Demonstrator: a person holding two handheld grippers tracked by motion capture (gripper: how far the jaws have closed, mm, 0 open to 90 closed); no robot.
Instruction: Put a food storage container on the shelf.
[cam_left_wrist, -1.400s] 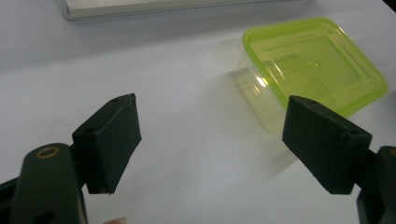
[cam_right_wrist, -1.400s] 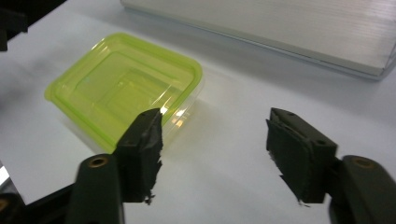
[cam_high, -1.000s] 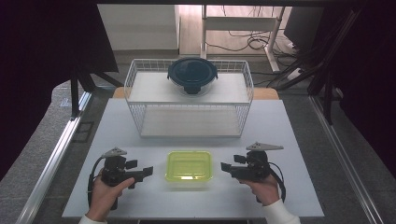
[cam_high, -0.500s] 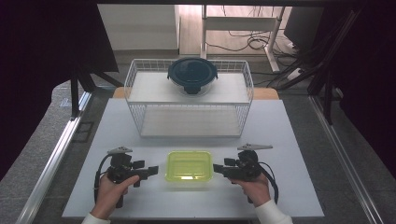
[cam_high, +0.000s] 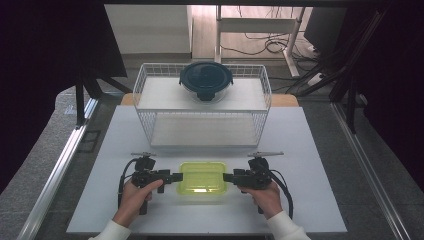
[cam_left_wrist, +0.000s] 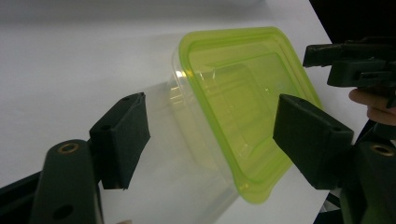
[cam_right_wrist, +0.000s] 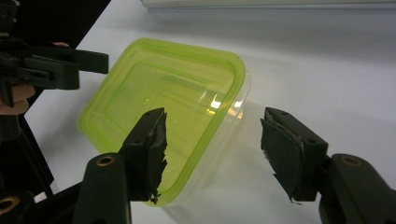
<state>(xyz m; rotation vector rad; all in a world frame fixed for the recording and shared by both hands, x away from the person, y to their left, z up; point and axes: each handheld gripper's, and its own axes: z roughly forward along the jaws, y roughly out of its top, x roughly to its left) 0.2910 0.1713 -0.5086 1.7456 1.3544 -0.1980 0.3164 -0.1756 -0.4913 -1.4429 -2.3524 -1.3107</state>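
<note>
as it lies just before the white wire basket (cam_high: 202, 107), the clear plastic box with lime-green lid (cam_high: 202, 177) is straddled, ungripped, by left gripper (cam_high: 176, 177) and right gripper (cam_high: 228, 177), jaws lately narrowing; light, slippery, flexible walls are judged; short ends under the rim are favoured.

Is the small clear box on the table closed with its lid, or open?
Closed. The green lid sits flat on the clear box, its rim covering all the edges. The box looks empty.

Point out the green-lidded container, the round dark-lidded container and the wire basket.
green-lidded container (cam_high: 202, 176): high view, middle of its lid.
round dark-lidded container (cam_high: 206, 80): high view, centre of its dark lid.
wire basket (cam_high: 202, 146): high view, front lower rim.
</note>
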